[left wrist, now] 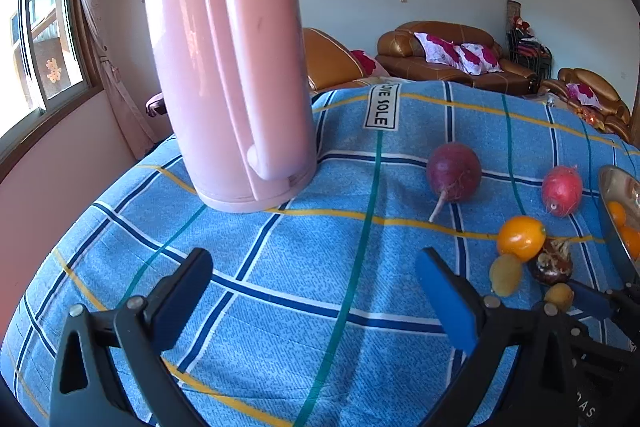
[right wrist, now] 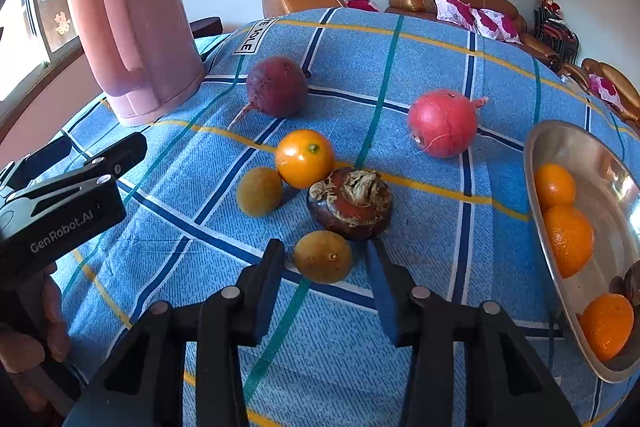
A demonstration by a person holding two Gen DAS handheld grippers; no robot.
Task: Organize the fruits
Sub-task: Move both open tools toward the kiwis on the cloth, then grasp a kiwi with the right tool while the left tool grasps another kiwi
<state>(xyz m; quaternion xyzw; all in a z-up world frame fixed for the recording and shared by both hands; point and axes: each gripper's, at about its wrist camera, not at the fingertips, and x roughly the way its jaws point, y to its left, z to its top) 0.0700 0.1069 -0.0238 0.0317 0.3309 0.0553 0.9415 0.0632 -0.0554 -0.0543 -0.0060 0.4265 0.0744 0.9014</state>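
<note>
Right tongs (right wrist: 323, 247) – black plastic arms, blue pads – stand released, tilted down at the blue checked woven cloth (right wrist: 420, 367). A small matte yellow-green round fruit (right wrist: 322, 259) lies on the cloth at their tips, between the pads, with a gap on each side. Just beyond it sits a glossy dark-brown bulb with a papery crown (right wrist: 352, 203), touching a shiny orange citrus (right wrist: 305, 159); a second dull olive fruit (right wrist: 259, 191) lies beside the citrus. A polished steel dish (right wrist: 560, 139) at right holds three pebbled oranges (right wrist: 568, 239).

Left tongs (left wrist: 314, 263) – released wide over bare cloth, nothing between. A smooth pink plastic kettle (left wrist: 228, 67) stands beyond them. A hand (right wrist: 40, 315) wraps their handle.
</note>
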